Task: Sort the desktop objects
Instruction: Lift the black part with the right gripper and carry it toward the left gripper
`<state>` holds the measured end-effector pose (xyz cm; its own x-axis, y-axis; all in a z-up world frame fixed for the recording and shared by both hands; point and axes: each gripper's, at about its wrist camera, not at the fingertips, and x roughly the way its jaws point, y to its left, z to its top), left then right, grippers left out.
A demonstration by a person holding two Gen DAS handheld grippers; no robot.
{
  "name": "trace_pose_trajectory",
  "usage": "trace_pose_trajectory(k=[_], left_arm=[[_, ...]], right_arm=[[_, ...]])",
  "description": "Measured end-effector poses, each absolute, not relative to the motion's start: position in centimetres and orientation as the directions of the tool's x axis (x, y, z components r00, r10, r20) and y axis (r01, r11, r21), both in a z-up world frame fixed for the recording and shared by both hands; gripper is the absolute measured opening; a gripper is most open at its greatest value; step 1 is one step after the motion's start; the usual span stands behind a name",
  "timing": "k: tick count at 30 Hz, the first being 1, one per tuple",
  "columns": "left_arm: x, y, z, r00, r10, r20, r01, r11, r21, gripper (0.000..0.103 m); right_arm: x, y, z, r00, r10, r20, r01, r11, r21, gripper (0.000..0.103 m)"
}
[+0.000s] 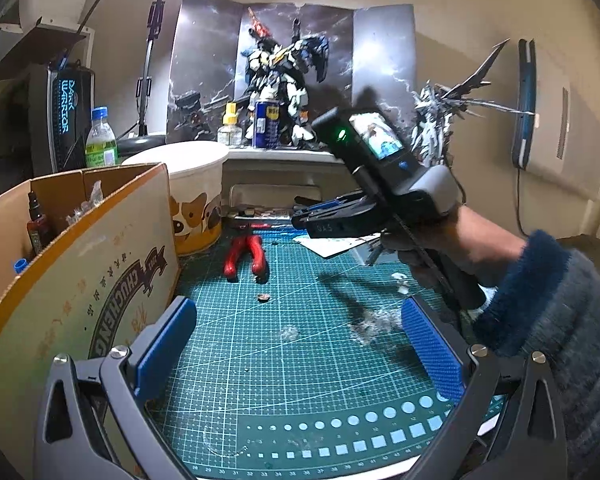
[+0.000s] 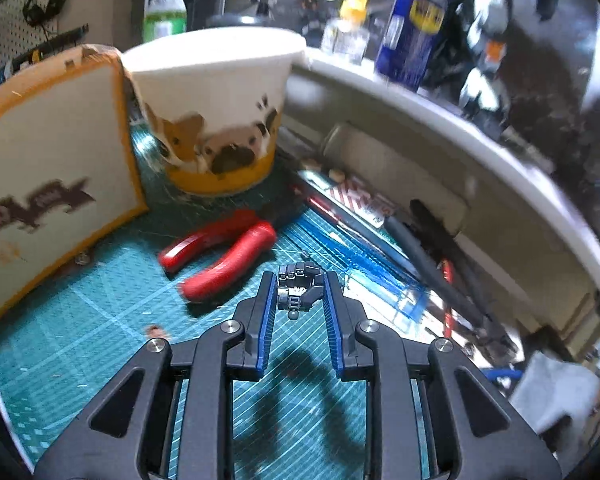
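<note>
a small grey and black model part point(image 2: 299, 286) sits clamped between the blue pads of the right gripper point(image 2: 300, 280), near the fingertips, held up above the green cutting mat point(image 2: 100, 320). a little ball joint hangs from its underside. the gripper's shadow falls on the mat below.

just ahead and to the left of the part lie red-handled pliers point(image 2: 220, 256) on the mat, handles pointing toward the camera. beyond them stands a white tub printed with dogs point(image 2: 212, 112), and touching or just beside it on the left is a cardboard box point(image 2: 48, 160), its side panel upright. to the right, along the back edge of the mat, lie a blue clear ruler point(image 2: 364, 264) and some dark-handled tools point(image 2: 440, 264) under a pale shelf point(image 2: 420, 120). on the shelf stand a blue spray can point(image 2: 412, 36) and a small yellow-capped bottle point(image 2: 350, 28); this view is blurred.

in the left wrist view the left gripper point(image 1: 296, 344) hovers low over the mat with its jaws wide apart and nothing between them. ahead, a hand point(image 1: 452, 240) in a fuzzy blue sleeve point(image 1: 540, 300) holds the right gripper's handle, tilted, its nose pointing left toward the tub. scraps of clear plastic point(image 1: 368, 320) lie on the mat near the right pad. a robot model point(image 1: 280, 80) stands at the back before a poster.
</note>
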<state>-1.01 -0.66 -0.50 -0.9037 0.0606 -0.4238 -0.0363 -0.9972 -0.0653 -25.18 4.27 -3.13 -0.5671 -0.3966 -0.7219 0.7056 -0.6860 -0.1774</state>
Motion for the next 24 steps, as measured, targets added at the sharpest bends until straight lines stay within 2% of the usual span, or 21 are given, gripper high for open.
trace_pose_trajectory(k=[5,11,19,24], left_arm=[[1.0,-0.3,-0.2,-0.914,0.096,-0.394,-0.081,-0.995,-0.054,0.103],[3.9,-0.8,0.2,-0.939,0.131,-0.318,-0.115,-0.991,-0.07,0.103],[5.4,0.1,1.7,-0.946,0.152,-0.287,-0.148,-0.988,-0.038,0.103],[6.7,0.1,2.5,-0.954,0.122,-0.275,-0.12,-0.992,-0.024,0.103]], right_arm=[[-19.3,6.6,0.5,-0.605,-0.433,-0.669,0.649,-0.754,-0.1,0.022],[-13.1,10.8,2.7,-0.671,-0.416,-0.614,0.552,-0.833,-0.039,0.022],[-4.5,16.8,4.7,-0.808,-0.236,-0.54,0.308,-0.95,-0.045,0.022],[-1.7,18.1,3.9,-0.829,-0.134,-0.543,0.169,-0.985,-0.015,0.022]])
